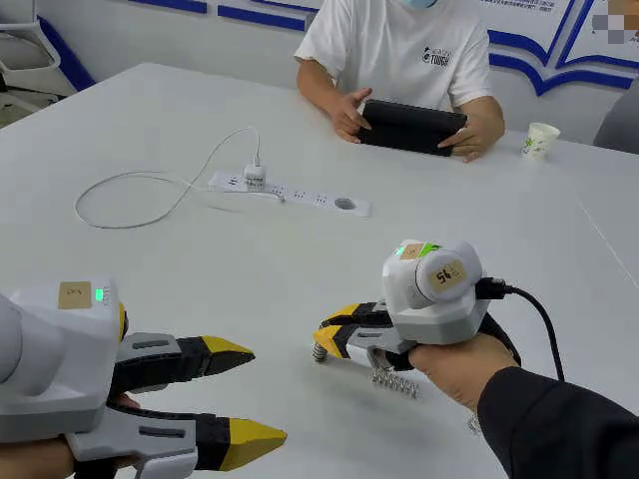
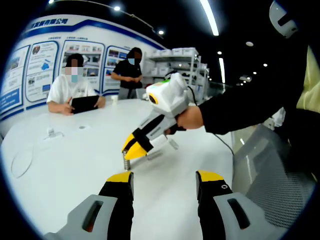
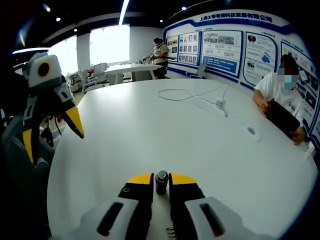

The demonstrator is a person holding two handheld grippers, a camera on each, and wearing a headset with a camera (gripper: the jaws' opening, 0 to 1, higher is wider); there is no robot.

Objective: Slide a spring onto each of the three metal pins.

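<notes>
Right gripper (image 3: 161, 177) pinches a small spring (image 3: 161, 184) between its tips. It looks light and squashy, so grip mid-coil, gently. Left gripper (image 2: 165, 177) gapes empty.

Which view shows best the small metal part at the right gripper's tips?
The right gripper view: the metal part stands close and unblocked between the right gripper's jaws. The head view shows it small, beneath the tips; the left gripper view shows it small too.

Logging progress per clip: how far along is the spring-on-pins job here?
Done: nothing I can confirm. In hand: right hand-held gripper shut on an upright pin; left hand-held gripper open, empty. Left: a loose spring lies on the table, unfitted.
</notes>
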